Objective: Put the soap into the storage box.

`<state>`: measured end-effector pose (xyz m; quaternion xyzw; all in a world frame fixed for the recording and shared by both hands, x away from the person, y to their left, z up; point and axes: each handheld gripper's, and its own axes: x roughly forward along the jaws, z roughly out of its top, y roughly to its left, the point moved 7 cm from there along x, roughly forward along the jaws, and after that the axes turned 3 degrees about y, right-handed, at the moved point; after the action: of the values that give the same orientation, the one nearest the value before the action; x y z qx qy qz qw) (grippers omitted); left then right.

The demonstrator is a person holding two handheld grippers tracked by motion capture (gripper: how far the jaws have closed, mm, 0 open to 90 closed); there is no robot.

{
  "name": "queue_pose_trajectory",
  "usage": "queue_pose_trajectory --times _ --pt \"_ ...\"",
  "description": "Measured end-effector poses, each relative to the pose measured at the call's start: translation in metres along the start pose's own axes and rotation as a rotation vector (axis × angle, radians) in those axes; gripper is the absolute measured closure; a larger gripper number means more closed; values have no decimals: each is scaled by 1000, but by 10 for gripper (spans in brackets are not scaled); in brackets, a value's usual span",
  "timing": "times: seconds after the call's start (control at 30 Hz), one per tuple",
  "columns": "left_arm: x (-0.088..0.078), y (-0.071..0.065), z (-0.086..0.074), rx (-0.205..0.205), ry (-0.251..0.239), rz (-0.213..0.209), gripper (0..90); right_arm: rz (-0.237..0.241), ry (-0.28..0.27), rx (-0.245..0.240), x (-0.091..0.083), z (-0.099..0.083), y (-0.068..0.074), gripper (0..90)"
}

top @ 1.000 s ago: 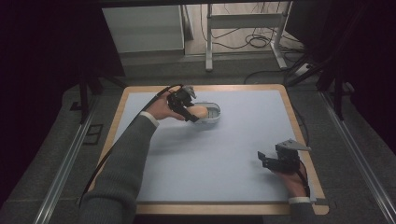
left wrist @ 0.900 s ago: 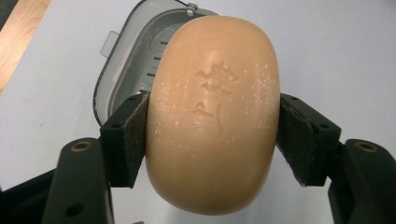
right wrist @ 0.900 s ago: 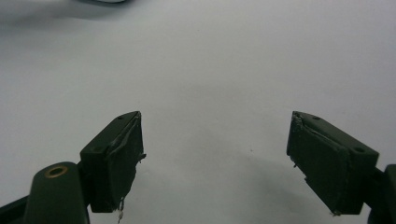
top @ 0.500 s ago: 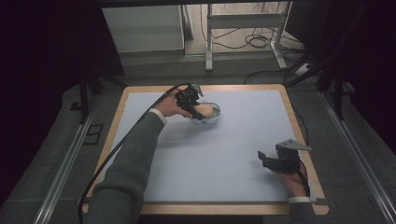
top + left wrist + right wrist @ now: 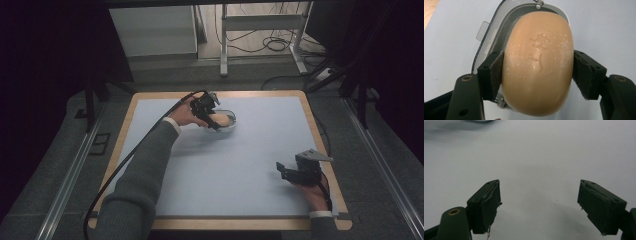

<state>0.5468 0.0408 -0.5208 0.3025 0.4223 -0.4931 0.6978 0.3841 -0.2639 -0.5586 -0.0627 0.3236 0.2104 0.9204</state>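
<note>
Tan oval soap bar (image 5: 537, 65), embossed top, over grey soap dish (image 5: 496, 37)

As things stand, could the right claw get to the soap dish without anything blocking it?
Probably yes: bare mat lies between the open right claw and the soap dish, though the left claw holds soap over it.

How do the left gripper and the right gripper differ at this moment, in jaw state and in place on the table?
The left gripper is shut on a tan soap bar, pads pressing both its sides; the right gripper stands open with nothing between its jaws. The left gripper is at the far side of the table, over a clear soap dish; the right gripper sits near the front right corner over bare surface. Both are black two-jaw grippers, each held in a hand.
</note>
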Motion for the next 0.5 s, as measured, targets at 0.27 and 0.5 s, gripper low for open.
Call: queue_pose_trajectory --times 0.27,0.5 --pt "-11 -2 9 -5 -88 1 316 -1 0 5 0 0 -1 185" --pt "-19 -5 7 -1 -100 7 311 -1 -8 1 -2 0 -1 185"
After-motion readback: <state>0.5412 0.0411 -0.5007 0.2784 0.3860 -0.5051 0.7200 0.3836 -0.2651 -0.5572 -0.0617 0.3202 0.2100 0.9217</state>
